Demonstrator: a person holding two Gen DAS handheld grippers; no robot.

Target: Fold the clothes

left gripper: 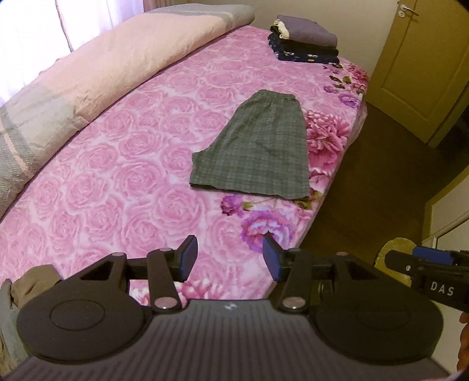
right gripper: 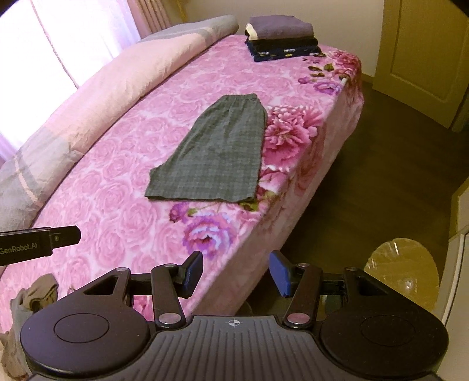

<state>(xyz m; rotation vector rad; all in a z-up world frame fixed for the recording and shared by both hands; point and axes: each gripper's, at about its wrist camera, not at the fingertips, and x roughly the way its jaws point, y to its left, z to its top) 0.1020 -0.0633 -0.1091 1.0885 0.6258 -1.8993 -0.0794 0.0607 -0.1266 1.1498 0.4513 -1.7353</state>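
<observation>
Shorts (left gripper: pixel 258 149) flat; door handle (left gripper: pixel 409 11) left-view only

We see a bed (left gripper: pixel 123 164) under a pink rose blanket, bright curtains (right gripper: pixel 73 38) along its far edge, a dark floor (left gripper: pixel 381 164) and a yellowish door (left gripper: pixel 416 58).

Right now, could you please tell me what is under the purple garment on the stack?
Under the purple garment lie a black piece and a dark flowered one; anything between them is hidden.
</observation>
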